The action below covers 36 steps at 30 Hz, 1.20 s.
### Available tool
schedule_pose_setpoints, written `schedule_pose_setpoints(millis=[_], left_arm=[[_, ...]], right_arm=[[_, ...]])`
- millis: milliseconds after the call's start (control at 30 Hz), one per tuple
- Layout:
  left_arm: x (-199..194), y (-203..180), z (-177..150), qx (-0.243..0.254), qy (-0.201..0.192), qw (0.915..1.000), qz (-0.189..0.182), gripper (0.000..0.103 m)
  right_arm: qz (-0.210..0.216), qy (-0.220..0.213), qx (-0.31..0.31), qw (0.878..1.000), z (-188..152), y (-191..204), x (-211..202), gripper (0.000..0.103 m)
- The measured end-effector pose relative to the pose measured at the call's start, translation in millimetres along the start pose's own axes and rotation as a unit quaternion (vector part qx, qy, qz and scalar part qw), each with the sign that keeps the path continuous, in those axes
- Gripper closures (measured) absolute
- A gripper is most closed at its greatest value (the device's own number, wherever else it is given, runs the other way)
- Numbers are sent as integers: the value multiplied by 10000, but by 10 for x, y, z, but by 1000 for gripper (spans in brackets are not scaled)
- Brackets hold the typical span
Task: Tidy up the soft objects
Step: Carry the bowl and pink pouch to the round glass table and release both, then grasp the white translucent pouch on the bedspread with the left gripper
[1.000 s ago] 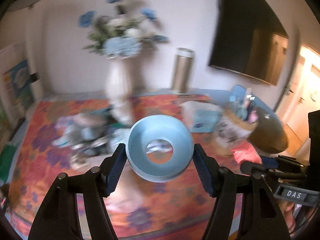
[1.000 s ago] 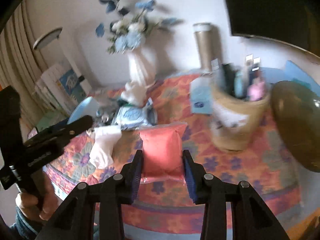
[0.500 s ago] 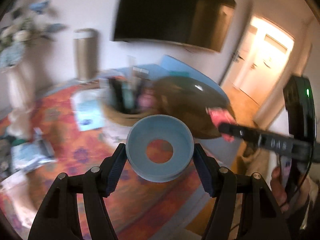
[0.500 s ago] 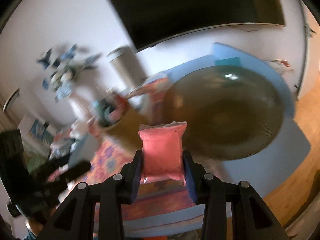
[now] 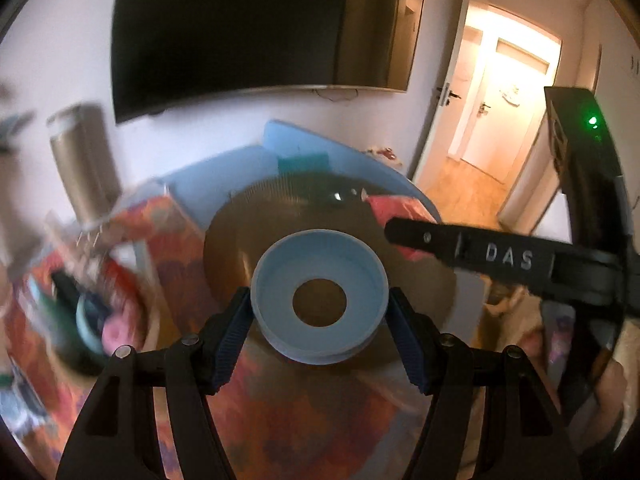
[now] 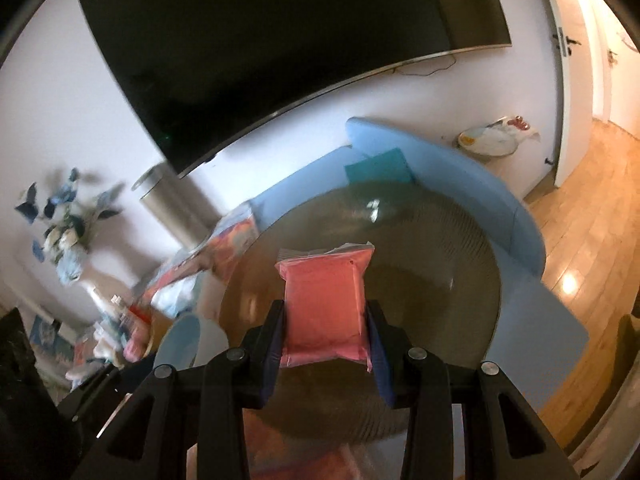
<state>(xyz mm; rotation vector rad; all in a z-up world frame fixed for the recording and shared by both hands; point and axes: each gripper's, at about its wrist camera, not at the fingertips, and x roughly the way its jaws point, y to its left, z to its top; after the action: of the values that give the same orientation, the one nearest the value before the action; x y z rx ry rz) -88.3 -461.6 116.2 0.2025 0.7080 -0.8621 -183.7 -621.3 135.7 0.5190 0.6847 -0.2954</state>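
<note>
My left gripper is shut on a light blue ring-shaped bowl with a hole in its middle, held in the air over a big round dark woven tray. My right gripper is shut on a pink soft packet in clear wrap, also above that tray. In the left wrist view the right gripper's black arm reaches in from the right with the pink packet at its tip. The blue bowl shows at the lower left of the right wrist view.
The tray lies on a blue table end beside an orange flowered cloth. A metal cylinder, a flower vase and a basket of items stand to the left. A dark screen hangs on the wall. An open doorway is on the right.
Both grippers swung to the right, from the cluttered flowered cloth to above the round dark tray, each keeping its load. The vase and the basket slid off to the left.
</note>
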Motion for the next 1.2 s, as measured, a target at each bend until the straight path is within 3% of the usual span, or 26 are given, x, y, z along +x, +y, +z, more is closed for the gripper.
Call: schedule_pose_setpoints(millis=[33, 100, 133, 300, 500, 667, 833, 1000, 1200], left_arm=[[65, -20, 27, 54, -20, 9999, 104, 37], [199, -59, 59, 173, 52, 9997, 190, 32], [287, -85, 63, 205, 148, 9993, 258, 24], [273, -127, -16, 269, 253, 9993, 80, 22], [-137, -211, -137, 404, -93, 9991, 12, 22], [-729, -14, -330, 155, -404, 9986, 291, 22], [-1316, 392, -663, -199, -555, 9949, 820, 22], [-1752, 1001, -1096, -831, -411, 9842, 1510, 22], [-2157, 1820, -1613, -1849, -299, 9572, 2207, 22]], right_arm=[[-88, 79, 41, 9999, 41, -16, 62, 61], [-279, 348, 155, 9989, 82, -70, 185, 44], [-312, 440, 235, 9983, 88, -112, 224, 44], [-340, 377, 329, 9982, 28, -230, 121, 44], [-236, 146, 155, 9995, -129, -103, -213, 44], [-3, -117, -245, 9996, -335, 276, -527, 44], [643, -374, -852, 9936, -652, 882, -836, 44], [1196, -224, -1639, 9790, -1055, 1614, -856, 44], [1565, 351, -2342, 9589, -1466, 2400, -481, 44]])
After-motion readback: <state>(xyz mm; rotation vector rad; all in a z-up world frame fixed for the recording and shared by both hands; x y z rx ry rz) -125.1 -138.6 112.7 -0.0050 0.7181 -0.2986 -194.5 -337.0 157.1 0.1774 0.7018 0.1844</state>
